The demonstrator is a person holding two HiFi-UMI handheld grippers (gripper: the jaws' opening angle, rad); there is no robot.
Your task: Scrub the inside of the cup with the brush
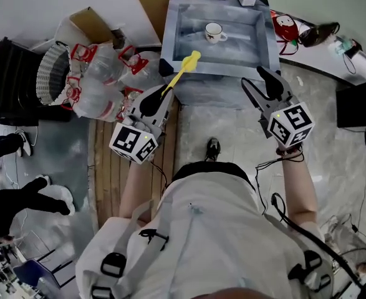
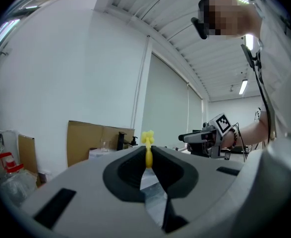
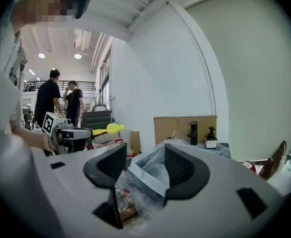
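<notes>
A white cup (image 1: pixel 214 32) with a red mark stands upright in the grey sink basin (image 1: pixel 260 42), apart from both grippers. My left gripper (image 1: pixel 164 92) is shut on the yellow brush (image 1: pixel 184 70), whose head sticks out over the sink's front left corner; the brush (image 2: pixel 147 150) shows pinched between the jaws in the left gripper view. My right gripper (image 1: pixel 262 83) hangs open and empty in front of the sink's right part. In the right gripper view its jaws (image 3: pixel 144 168) stand apart with nothing between them, the sink (image 3: pixel 147 175) ahead, and the brush (image 3: pixel 108 129) at left.
Clear plastic bags and bottles (image 1: pixel 105 73) pile up left of the sink beside a white basket (image 1: pixel 50 73). A tap (image 3: pixel 193 132) and soap bottle (image 3: pixel 210 138) stand at the sink's back. Two people (image 3: pixel 61 100) stand far off. A desk with red items (image 1: pixel 288 27) lies right.
</notes>
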